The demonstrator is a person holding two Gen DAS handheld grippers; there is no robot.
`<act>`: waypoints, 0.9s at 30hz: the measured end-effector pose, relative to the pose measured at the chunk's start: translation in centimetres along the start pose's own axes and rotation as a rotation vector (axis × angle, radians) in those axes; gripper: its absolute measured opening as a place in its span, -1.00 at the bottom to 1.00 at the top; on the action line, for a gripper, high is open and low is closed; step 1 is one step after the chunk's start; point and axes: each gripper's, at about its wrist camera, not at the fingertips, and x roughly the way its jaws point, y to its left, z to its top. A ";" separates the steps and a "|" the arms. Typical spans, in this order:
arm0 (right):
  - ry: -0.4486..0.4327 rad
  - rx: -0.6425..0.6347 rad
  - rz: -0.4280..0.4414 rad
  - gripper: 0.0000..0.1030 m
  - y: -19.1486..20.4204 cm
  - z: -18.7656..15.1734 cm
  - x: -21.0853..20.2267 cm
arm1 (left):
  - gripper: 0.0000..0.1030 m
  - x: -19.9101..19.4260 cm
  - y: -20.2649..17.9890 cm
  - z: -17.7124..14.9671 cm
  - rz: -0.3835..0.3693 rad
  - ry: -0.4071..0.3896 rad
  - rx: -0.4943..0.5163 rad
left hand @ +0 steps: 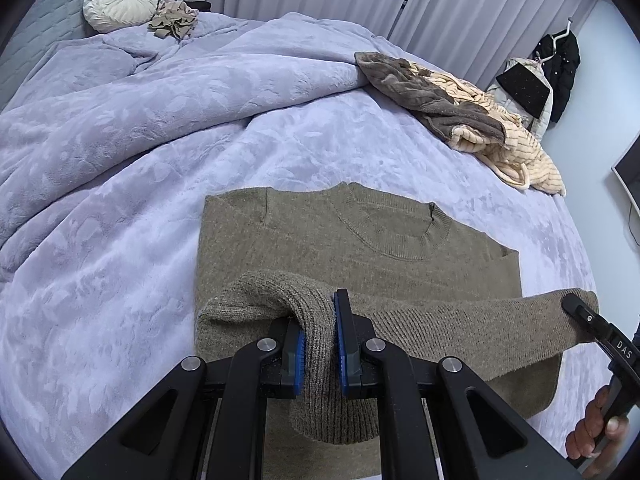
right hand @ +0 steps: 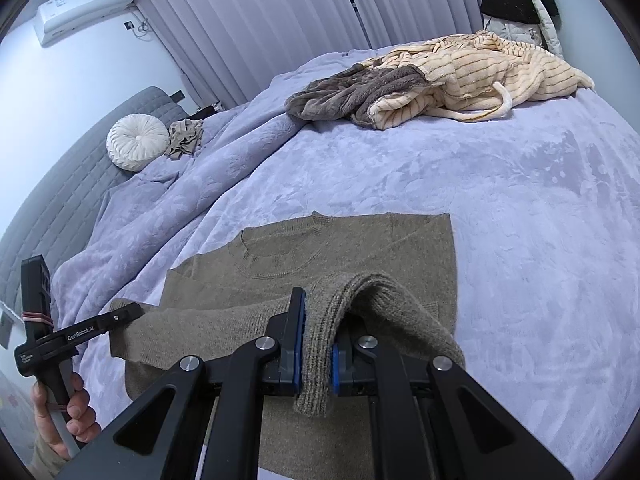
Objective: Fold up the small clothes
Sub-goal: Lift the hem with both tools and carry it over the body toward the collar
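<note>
Left wrist view shows the olive sweater (left hand: 360,248) lying flat on the bed, neckline away from the camera, both sleeves seemingly already folded in over the body. Shows also the left gripper (left hand: 320,344) clamped on a bunch of the ribbed hem, lifted a little above the rest of the knit. Right wrist view gives the same on the other side: the right gripper (right hand: 316,344) clenched on its own bunch of the hem, so the lower edge hangs between the two tools. Judged from this, about halfway: sides narrowed, bottom edge raised but not yet carried up toward the collar, so the last fold and the flattening remain (and probably other pieces too). Further back, a brown and cream striped fleece garment (right hand: 440,84) in a heap near the far edge, not folded, well apart from the sweater. Surface is a soft lilac plush blanket (right hand: 500,220), bunched toward the grey headboard (right hand: 80,184), with a round white cushion (right hand: 138,142) and a small crumpled beige cloth (right hand: 186,138) just beside it. Around, pleated curtains (right hand: 260,20), an air conditioner (right hand: 86,4) on the wall, coats (left hand: 560,68) hanging.
</note>
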 end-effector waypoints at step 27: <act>0.111 0.114 -0.061 -0.79 -4.8 2.6 9.3 | -0.74 10.0 0.2 5.1 -0.001 0.128 -0.006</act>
